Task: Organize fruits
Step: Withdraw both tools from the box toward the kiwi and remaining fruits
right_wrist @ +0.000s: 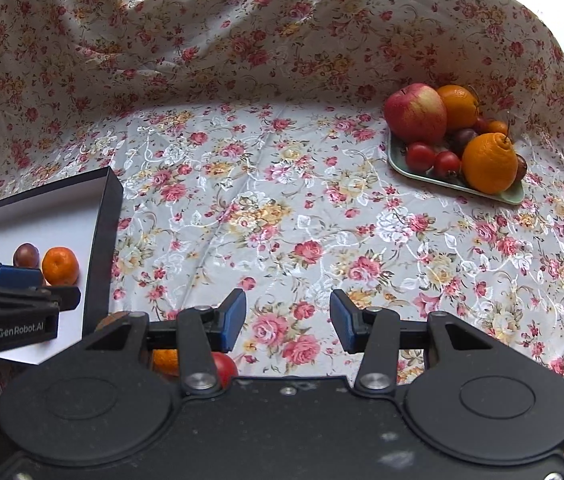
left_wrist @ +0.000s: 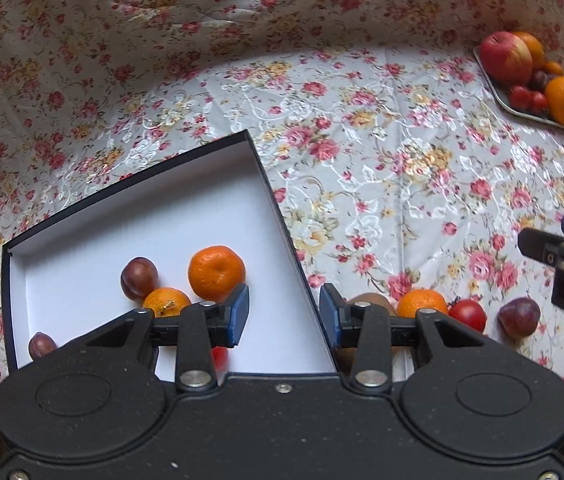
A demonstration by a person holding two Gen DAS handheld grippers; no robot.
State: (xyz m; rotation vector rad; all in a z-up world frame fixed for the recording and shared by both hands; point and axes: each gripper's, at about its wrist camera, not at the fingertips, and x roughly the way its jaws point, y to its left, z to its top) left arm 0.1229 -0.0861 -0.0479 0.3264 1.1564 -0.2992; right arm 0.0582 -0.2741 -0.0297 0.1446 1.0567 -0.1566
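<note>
Jaws apart, empty; only left view shows loose plum (left_wrist: 518,317) outside box (left_wrist: 282,216).

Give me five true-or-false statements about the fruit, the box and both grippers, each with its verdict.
1. The left gripper holds a mandarin. False: it is open and empty.
2. The box contains a plum. True.
3. The apple sits on the tray. True.
4. The right gripper is shut on a tomato. False: it is open over the tablecloth.
5. The box has a lid on. False: it is open.
</note>
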